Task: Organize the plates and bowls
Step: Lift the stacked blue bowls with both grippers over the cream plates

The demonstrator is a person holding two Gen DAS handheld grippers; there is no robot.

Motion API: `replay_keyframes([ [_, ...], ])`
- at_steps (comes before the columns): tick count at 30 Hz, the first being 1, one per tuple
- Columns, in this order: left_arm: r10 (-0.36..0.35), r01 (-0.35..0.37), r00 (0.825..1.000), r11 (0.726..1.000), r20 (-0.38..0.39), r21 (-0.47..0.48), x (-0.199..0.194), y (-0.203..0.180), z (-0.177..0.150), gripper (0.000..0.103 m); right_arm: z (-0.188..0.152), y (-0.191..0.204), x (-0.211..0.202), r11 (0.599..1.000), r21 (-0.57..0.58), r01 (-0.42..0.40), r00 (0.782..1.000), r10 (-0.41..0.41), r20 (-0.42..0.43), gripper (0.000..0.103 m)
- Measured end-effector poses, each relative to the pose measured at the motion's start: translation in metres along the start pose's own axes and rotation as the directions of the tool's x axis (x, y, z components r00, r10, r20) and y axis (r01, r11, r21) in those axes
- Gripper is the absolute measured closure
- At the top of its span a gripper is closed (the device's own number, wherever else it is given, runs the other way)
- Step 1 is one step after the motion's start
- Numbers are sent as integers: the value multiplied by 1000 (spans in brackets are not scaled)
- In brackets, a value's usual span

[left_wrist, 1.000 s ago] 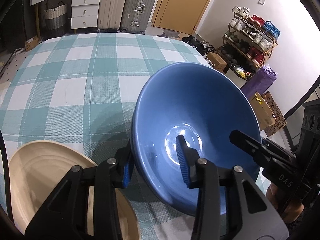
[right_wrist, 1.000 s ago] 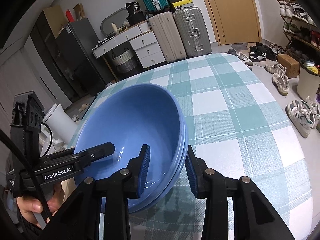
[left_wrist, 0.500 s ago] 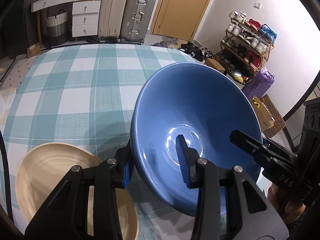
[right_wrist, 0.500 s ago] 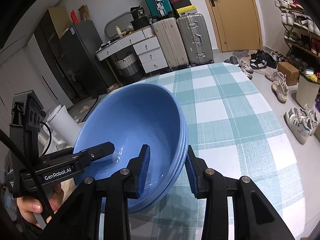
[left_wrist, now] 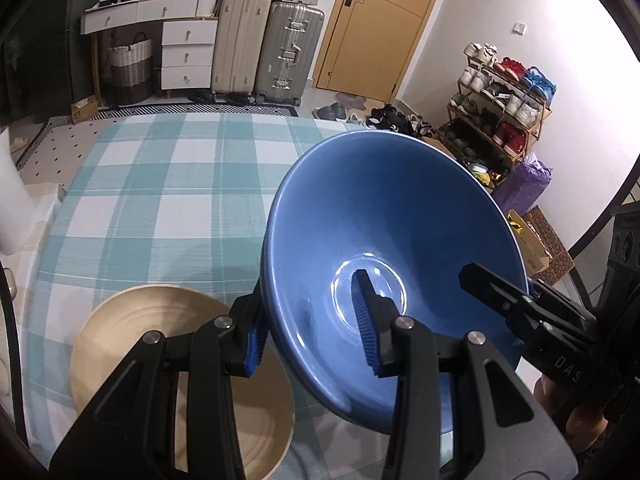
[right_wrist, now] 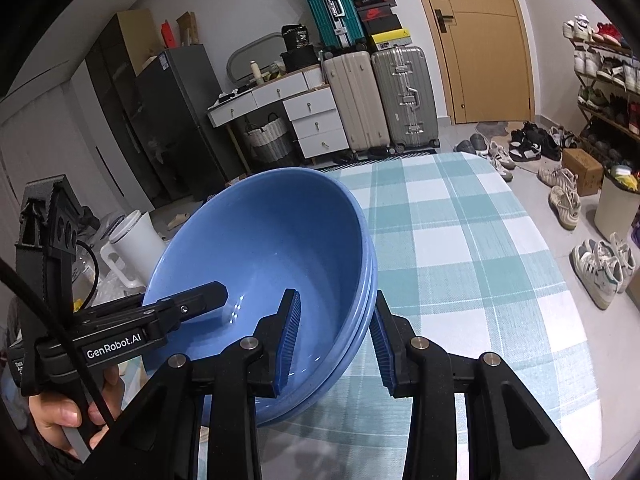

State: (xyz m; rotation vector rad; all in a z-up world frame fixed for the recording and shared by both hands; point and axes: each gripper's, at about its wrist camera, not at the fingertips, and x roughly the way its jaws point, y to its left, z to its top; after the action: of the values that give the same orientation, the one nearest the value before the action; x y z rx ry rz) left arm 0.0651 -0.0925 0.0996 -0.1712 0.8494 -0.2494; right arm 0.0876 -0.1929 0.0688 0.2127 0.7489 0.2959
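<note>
Left claw (left_wrist: 310,320): clamped on near rim of blue bowls (left_wrist: 384,236), one finger inside, one outside; also seen from right cam (right_wrist: 188,304), reaching in from the left.
Right claw (right_wrist: 334,338): gripping opposite rim of the same stack, inner pad in the bowl, outer pad on outside wall.
Blue bowls (right_wrist: 276,276): nested stack, layered rims visible in right view; tilted, held betw. both claws above the surface (right_wrist: 472,248) w/ teal check cloth.
Beige plate (left_wrist: 132,332): flat on surface, just left of and below the bowls, partly hidden by left claw.
</note>
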Motion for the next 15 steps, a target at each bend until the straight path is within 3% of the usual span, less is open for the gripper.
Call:
replay_keyframes([
  [15, 95, -91, 994, 993, 56, -76, -75, 39, -13, 67, -1, 60, 4, 996, -65, -61, 998, 59, -33, 67],
])
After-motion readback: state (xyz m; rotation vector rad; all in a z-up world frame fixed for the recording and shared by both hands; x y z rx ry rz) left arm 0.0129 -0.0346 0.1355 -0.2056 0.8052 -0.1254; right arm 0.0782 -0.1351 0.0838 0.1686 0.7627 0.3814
